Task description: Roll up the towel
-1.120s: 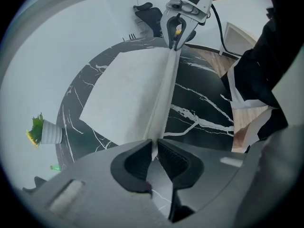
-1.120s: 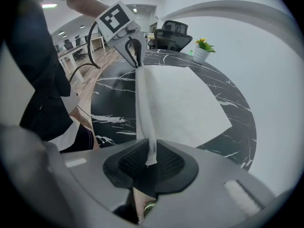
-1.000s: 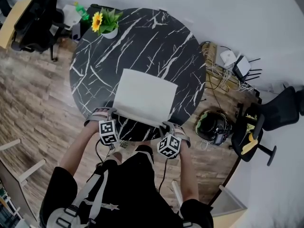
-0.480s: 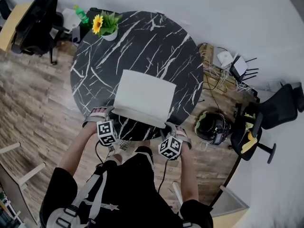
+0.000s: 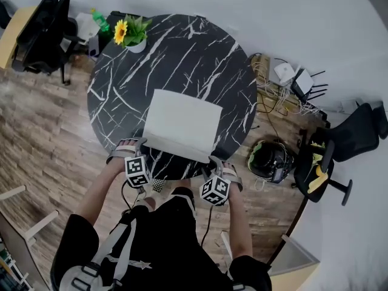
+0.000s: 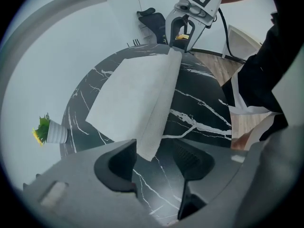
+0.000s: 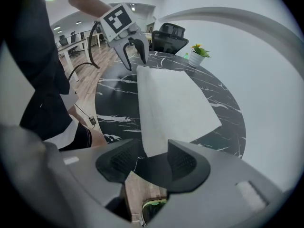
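Observation:
A white towel (image 5: 182, 121) lies flat on the round black marble table (image 5: 182, 53). Its near edge is turned over into a narrow folded strip (image 5: 179, 148) (image 6: 161, 103) (image 7: 148, 113). My left gripper (image 5: 137, 144) (image 6: 154, 159) is at the strip's left end and my right gripper (image 5: 217, 161) (image 7: 149, 159) at its right end. Both point steeply down. Their jaws have just been opening and now stand open. One end of the strip lies loose between each pair of fingers. Each gripper view also shows the other gripper, the right gripper (image 6: 183, 30) and the left gripper (image 7: 130, 51).
A potted sunflower (image 5: 132, 32) stands at the table's far left rim, with a green bottle (image 5: 100, 19) behind it. Office chairs stand at far left (image 5: 42, 32) and right (image 5: 342, 147). Cables and a router (image 5: 285, 77) and a dark bag (image 5: 271, 161) lie on the floor at right.
Both grippers stay at the towel's near corners. The head view has shifted slightly. The towel and its folded strip lie where they were.

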{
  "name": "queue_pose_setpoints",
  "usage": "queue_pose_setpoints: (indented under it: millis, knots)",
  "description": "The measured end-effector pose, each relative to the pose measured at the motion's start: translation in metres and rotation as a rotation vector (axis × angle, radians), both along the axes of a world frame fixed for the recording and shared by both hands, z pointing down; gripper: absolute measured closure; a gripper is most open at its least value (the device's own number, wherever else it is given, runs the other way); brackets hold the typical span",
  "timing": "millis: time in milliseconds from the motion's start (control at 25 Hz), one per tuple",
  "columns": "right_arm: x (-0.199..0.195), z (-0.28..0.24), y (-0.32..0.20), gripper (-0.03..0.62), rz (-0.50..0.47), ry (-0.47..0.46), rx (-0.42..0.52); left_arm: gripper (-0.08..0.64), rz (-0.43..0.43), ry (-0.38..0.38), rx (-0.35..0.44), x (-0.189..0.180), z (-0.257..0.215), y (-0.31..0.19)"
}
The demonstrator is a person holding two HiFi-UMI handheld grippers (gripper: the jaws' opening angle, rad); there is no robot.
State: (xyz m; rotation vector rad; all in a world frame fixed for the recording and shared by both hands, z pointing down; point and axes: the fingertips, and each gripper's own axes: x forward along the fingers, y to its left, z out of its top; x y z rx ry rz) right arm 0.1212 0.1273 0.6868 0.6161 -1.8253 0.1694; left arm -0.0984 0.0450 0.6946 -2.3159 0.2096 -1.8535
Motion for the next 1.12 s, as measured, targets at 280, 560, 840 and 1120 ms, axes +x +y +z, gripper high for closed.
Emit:
queue_pose_setpoints:
  millis: [280, 560, 840, 1120]
  knots:
    - [-0.008, 0.014, 0.003, 0.408, -0.035, -0.016, -0.039, 0.338, 0.023, -0.018, -0.029, 0.005, 0.014, 0.001]
    - [-0.007, 0.023, 0.004, 0.442, -0.038, -0.031, -0.103, 0.427, -0.005, -0.004, -0.071, 0.005, 0.013, -0.002]
    - [-0.007, 0.025, 0.003, 0.451, -0.054, -0.016, -0.119, 0.499, 0.035, -0.02, -0.032, 0.006, 0.016, -0.006]
    - [-0.004, 0.023, -0.002, 0.538, -0.074, 0.026, -0.058, 0.522, 0.058, -0.029, -0.004, 0.002, 0.012, 0.0]
